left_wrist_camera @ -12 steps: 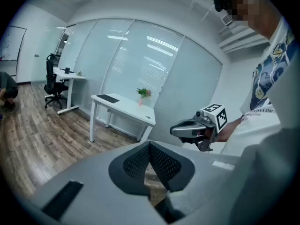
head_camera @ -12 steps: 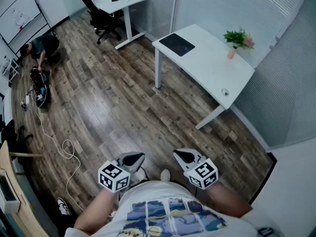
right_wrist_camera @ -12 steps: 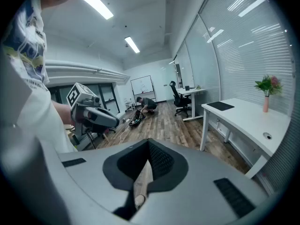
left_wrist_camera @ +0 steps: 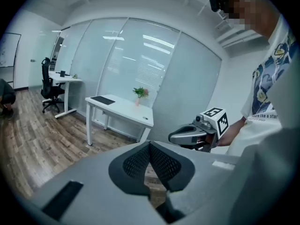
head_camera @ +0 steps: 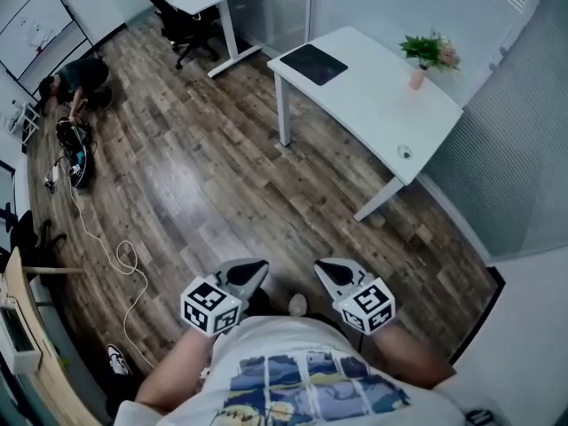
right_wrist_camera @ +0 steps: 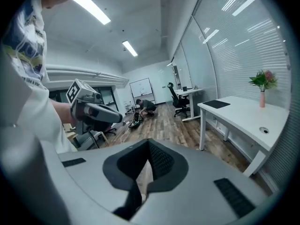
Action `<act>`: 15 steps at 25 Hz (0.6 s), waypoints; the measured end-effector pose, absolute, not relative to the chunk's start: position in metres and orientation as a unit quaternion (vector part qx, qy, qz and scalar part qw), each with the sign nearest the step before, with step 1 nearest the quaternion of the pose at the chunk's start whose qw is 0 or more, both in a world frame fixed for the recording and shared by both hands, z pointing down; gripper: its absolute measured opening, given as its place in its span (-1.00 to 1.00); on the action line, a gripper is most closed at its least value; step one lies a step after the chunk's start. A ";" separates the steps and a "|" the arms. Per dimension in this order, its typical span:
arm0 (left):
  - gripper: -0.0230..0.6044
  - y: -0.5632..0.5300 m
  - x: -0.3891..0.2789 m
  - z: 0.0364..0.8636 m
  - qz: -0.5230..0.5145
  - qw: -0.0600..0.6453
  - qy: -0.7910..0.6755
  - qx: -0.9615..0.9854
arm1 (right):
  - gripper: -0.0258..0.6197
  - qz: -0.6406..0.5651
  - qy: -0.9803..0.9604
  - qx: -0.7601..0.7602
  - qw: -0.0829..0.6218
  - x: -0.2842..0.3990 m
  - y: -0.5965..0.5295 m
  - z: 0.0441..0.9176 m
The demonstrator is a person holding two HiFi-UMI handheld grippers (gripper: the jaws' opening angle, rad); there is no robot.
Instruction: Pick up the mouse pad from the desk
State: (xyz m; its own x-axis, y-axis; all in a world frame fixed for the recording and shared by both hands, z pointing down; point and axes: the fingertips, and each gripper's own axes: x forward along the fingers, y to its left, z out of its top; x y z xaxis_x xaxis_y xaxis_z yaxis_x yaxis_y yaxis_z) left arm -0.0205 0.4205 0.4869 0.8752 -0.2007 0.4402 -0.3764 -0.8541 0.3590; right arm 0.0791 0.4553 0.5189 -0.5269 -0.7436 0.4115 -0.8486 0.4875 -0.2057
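The left hand-held gripper (head_camera: 246, 274) and right hand-held gripper (head_camera: 334, 274) are clenched empty, probably because the mouse pad (head_camera: 312, 64) lies well apart on the desk (head_camera: 382, 105).

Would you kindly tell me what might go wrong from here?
The left gripper and right gripper are both shut, and the mouse pad lies flat on the desk: its edge may be hard to catch. The flower vase on that desk could be knocked. A loose cable on the floor might trip you.
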 end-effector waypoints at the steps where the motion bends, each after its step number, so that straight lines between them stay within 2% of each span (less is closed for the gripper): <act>1: -0.92 0.419 -0.016 0.487 0.198 0.224 -0.154 0.942 | -0.92 0.195 -0.854 0.464 0.134 0.081 0.456 0.520; 3: -0.92 0.414 -0.010 0.490 0.198 0.230 -0.152 0.941 | -0.91 0.197 -0.853 0.462 0.141 0.082 0.456 0.522; 6: -0.92 0.398 -0.004 0.495 0.200 0.231 -0.144 0.941 | -0.76 0.201 -0.849 0.466 0.147 0.084 0.443 0.523; 15: -0.92 0.288 0.019 0.501 0.196 0.210 -0.107 0.952 | -0.73 0.171 -0.837 0.497 0.150 0.117 0.324 0.522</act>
State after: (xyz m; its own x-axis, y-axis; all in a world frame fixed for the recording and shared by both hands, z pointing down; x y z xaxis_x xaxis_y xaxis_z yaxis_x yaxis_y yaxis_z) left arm 0.0186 0.2880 0.5012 0.9004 -0.1214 0.4178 -0.2860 -0.8888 0.3581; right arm 0.1169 0.3243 0.5219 -0.4602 -0.7816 0.4211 -0.8841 0.4469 -0.1368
